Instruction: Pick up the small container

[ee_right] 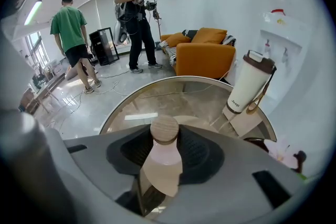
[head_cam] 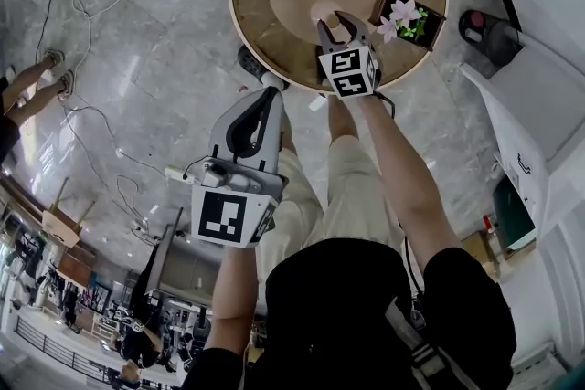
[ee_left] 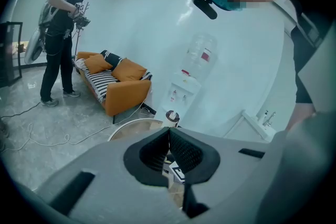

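The small container [head_cam: 323, 12] is a pale pink bottle with a round wooden lid, standing near the middle of the round wooden table [head_cam: 249, 32]. My right gripper [head_cam: 336, 21] reaches over the table's near edge and is shut on it. In the right gripper view the small container [ee_right: 164, 160] fills the gap between the two dark pads of the right gripper [ee_right: 164, 140], lid up. My left gripper [head_cam: 271, 83] hangs back off the table, over the floor, shut and holding nothing. The left gripper view shows the left gripper [ee_left: 169, 131] with its pads meeting at the tip.
A dark planter with pink flowers [head_cam: 408, 17] sits on the table right of the container. A white tumbler with a brown lid [ee_right: 249, 87] stands at the far edge. Cables [head_cam: 91, 114] trail over the marble floor. Two people [ee_right: 135, 13] and an orange sofa [ee_right: 202, 57] are beyond.
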`<state>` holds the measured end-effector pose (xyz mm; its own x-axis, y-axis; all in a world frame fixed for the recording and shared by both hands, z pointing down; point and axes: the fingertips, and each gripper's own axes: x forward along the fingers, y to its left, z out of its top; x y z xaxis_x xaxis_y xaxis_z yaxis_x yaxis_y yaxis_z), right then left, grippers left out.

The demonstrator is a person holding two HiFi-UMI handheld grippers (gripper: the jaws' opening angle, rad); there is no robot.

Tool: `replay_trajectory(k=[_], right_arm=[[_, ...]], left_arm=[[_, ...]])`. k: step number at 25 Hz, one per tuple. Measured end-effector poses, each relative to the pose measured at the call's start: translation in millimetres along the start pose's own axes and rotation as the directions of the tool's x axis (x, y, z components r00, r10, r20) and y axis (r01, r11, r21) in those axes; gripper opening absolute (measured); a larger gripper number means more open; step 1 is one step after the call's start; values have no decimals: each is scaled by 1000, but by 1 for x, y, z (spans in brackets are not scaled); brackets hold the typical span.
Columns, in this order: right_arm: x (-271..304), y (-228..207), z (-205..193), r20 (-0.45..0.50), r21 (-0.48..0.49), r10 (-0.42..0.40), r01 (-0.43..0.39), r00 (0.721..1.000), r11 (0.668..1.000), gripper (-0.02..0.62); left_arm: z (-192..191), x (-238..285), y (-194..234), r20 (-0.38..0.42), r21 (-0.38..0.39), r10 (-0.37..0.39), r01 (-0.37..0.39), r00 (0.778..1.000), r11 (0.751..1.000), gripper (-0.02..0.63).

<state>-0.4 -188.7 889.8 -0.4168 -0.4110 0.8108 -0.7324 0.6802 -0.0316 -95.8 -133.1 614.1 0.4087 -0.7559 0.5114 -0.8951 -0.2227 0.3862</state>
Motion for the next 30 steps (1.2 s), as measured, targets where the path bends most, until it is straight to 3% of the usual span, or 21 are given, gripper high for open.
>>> replay_trajectory(k=[14,21,30], right_arm=[[-125,-6,97,146,-26,94,-91,985,996,143],[-201,-14,169,266,-96,154,-132,952,987,143],[-298,-17,226,379,-169,193,-138,905,976,143]], left_arm=[[62,-28,-42,105,-6,29,-29,994,1000,20],[97,-44,-64,179,15,49,-52,983,999,20],[135,-71,-91,249,40,65,-77,966,996,20]])
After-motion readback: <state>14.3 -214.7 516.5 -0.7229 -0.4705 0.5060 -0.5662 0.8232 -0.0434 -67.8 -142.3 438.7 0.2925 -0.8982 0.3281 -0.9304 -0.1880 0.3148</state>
